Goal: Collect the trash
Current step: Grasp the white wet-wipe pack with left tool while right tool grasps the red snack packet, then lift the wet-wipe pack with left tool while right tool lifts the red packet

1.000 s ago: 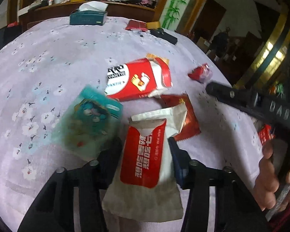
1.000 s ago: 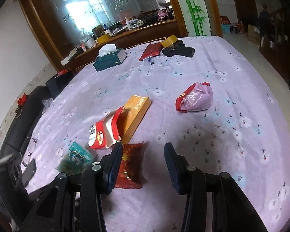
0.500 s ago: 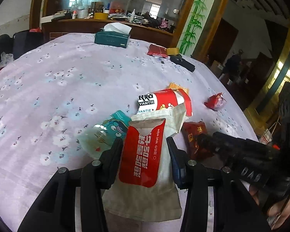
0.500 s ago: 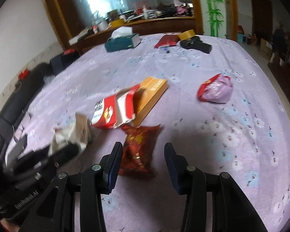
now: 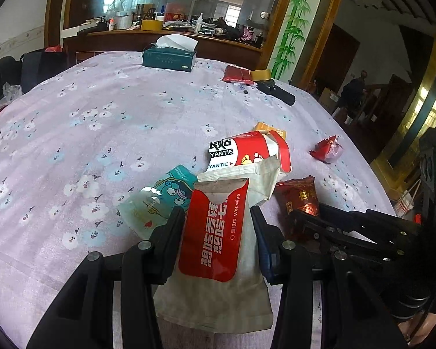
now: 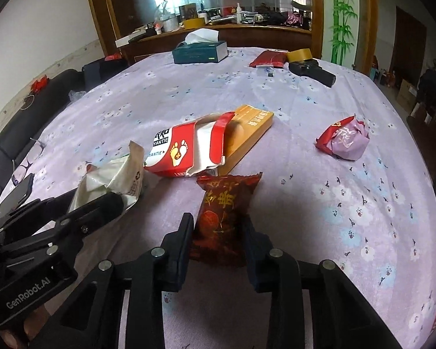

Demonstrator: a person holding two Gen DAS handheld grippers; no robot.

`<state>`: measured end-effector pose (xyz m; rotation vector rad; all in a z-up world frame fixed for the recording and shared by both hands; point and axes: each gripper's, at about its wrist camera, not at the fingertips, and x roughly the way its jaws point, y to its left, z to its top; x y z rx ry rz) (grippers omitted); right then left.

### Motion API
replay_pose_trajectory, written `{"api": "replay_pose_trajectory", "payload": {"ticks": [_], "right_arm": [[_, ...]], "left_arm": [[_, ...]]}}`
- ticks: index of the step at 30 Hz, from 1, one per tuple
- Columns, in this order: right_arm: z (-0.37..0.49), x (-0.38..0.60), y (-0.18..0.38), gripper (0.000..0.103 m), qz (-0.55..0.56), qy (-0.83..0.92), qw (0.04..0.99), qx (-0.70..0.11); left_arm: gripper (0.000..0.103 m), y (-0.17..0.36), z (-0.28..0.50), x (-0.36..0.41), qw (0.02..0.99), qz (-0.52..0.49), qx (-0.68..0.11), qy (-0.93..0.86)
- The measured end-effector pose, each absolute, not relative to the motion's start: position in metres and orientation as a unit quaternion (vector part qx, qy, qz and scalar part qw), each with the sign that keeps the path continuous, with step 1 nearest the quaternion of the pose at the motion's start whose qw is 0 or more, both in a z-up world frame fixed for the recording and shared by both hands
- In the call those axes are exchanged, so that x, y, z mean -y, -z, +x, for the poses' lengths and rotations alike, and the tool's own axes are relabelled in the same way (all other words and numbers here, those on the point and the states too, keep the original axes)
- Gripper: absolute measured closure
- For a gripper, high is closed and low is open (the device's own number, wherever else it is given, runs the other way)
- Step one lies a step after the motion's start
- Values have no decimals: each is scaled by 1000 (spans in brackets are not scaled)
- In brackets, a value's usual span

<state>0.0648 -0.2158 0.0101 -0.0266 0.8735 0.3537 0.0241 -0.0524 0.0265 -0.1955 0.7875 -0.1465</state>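
Note:
My left gripper [image 5: 218, 218] is shut on a white and red wet-wipe packet [image 5: 218, 244] and holds it just above the table; the packet also shows crumpled in the right wrist view [image 6: 113, 180]. My right gripper [image 6: 218, 224] is open, its fingers on either side of a dark red snack wrapper [image 6: 223, 212] that lies flat on the cloth. That wrapper shows in the left wrist view [image 5: 299, 200] too. A torn red and white box [image 6: 189, 151], an orange box [image 6: 247, 136], a teal wrapper [image 5: 157, 200] and a crumpled red and pink wrapper [image 6: 346, 142] lie around.
The table has a purple flowered cloth [image 6: 334, 203]. At the far end stand a green tissue box [image 6: 200, 51], a red pouch [image 6: 267, 59], a tape roll [image 6: 299, 55] and a black device [image 6: 314, 71]. Glasses and a phone [image 6: 17, 186] lie at the left edge.
The left gripper has lifted and tilted up with the wet-wipe packet. The right gripper has moved forward so the dark red snack wrapper now lies between its open fingers.

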Motion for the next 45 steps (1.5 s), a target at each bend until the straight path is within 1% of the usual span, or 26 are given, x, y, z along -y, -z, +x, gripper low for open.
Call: {"api": "replay_pose_trajectory", "payload": {"ticks": [6, 23, 45], "right_arm": [[59, 225, -18, 72, -4, -161, 901, -402], [49, 232, -31, 72, 10, -160, 914, -374], [51, 242, -34, 72, 17, -137, 921, -364]], "left_arm": [[59, -29, 23, 55, 920, -89, -375, 73], [59, -31, 20, 58, 926, -77, -363, 71], [59, -35, 16, 59, 931, -71, -352, 64]]}}
